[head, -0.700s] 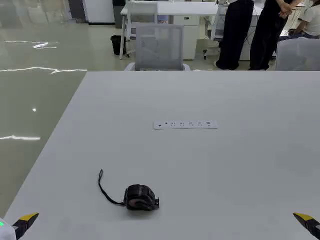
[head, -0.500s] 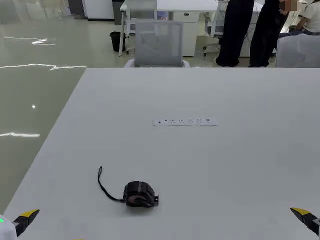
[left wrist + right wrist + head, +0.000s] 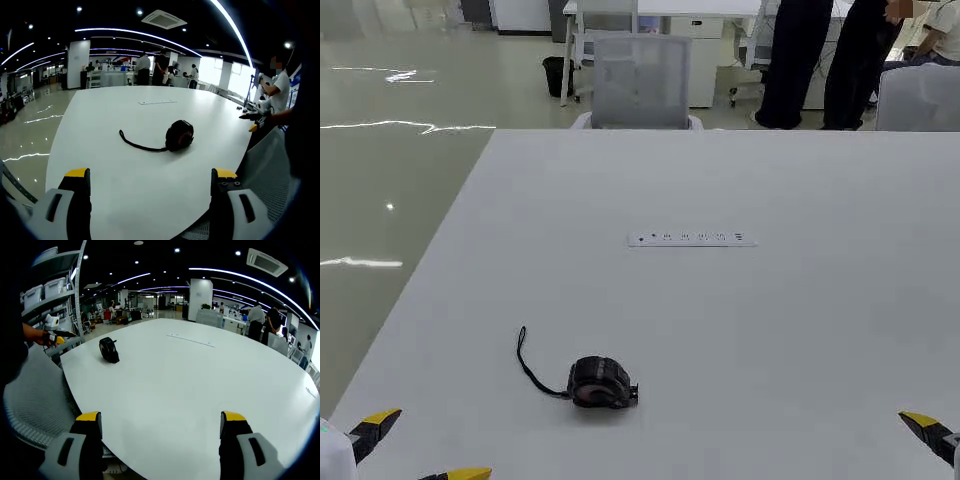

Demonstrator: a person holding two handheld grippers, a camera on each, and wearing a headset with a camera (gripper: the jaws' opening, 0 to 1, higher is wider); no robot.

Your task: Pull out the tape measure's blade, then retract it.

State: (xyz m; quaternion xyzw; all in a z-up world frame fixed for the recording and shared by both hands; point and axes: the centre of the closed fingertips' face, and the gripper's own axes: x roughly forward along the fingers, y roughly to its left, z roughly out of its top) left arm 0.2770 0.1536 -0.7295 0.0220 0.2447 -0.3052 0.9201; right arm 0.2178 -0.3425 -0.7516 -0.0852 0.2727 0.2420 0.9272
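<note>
Centrally, the black tape measure (image 3: 602,382) lies on the white bench (image 3: 770,320), toward its near left part, apart from both grippers. Its thin black wrist strap (image 3: 531,366) trails away from the case to the left in a loose curve and rests flat on the surface. A small tab projects from the lower right of the case in the head view. The left gripper (image 3: 151,174) is held low near the bench's near left corner, its yellow-tipped jaws spread wide with nothing between them; the left gripper view looks across the bench at the tape measure, which sits between the two jaw tips and well ahead of them. The right gripper (image 3: 161,416) is held at the near right edge of the bench, its jaws likewise spread wide and holding nothing; in the right gripper view the tape measure appears far off to the left. A white power strip (image 3: 691,238) is set into the bench further back, near its middle, well apart from the tape measure. Beyond the far edge stands a grey mesh-backed chair (image 3: 640,82), and behind it people in dark trousers (image 3: 795,60) stand on a glossy floor (image 3: 390,150).
</note>
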